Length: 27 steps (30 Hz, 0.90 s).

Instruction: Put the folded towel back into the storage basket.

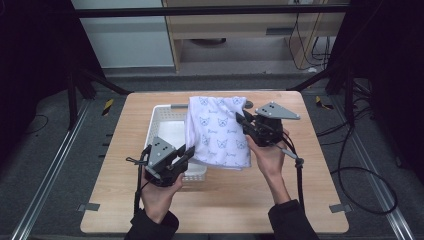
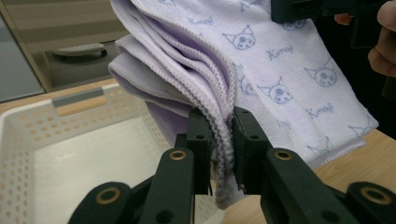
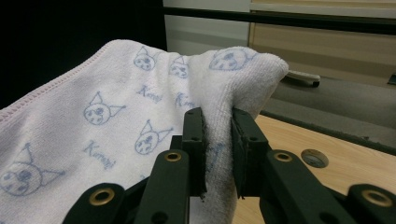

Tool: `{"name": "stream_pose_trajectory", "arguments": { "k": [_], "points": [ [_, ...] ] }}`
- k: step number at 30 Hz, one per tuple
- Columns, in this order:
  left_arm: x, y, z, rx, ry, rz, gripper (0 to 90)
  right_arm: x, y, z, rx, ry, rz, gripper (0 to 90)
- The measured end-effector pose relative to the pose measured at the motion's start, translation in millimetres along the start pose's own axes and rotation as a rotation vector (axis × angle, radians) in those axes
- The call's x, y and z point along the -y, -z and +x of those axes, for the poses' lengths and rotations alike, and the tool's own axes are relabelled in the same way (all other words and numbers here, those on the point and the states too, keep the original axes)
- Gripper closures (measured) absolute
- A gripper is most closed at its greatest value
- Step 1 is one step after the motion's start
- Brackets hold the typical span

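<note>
Both grippers, left point(image 1: 186, 151) and right point(image 1: 241, 120), are clamped on opposite edges of the folded cat-print towel point(image 1: 220, 131), held aloft over the right side of the white perforated basket point(image 1: 162, 120) (lowering it in and letting go seemingly remain).

Setting: a lab or recording room, not a home. Evidence: small wooden table point(image 1: 215, 200) set on grey carpet point(image 1: 45, 165); black frame struts point(image 1: 95, 80) around it; floor rails point(image 1: 47, 175) at either side; hazard-striped tape point(image 1: 107, 106); loose black cables point(image 1: 365, 175); plain wooden cabinet point(image 1: 240, 30) behind.
</note>
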<state>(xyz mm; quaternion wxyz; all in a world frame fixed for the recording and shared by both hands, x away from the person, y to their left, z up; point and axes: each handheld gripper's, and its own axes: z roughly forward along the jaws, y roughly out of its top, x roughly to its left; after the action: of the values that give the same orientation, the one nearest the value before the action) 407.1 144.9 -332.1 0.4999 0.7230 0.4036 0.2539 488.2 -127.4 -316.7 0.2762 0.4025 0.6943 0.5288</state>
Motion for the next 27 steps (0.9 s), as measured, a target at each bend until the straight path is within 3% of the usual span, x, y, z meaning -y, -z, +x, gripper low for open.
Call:
{"name": "stream_pose_trajectory", "arguments": {
  "k": [12,17,27],
  "points": [
    [4.1,12.6,31.6,-0.059,0.036,-0.002,77.9,-8.0,-32.1,26.9,-0.016,0.014,-0.003,77.3],
    [5.6,16.6,41.7,-0.088,0.027,0.006,77.9,-10.3,-45.2,34.9,-0.025,0.007,-0.005,77.3],
    [15.5,18.0,64.3,-0.116,0.05,0.02,77.9,-7.9,-73.1,52.2,-0.035,0.007,0.01,77.3]
  ]
}}
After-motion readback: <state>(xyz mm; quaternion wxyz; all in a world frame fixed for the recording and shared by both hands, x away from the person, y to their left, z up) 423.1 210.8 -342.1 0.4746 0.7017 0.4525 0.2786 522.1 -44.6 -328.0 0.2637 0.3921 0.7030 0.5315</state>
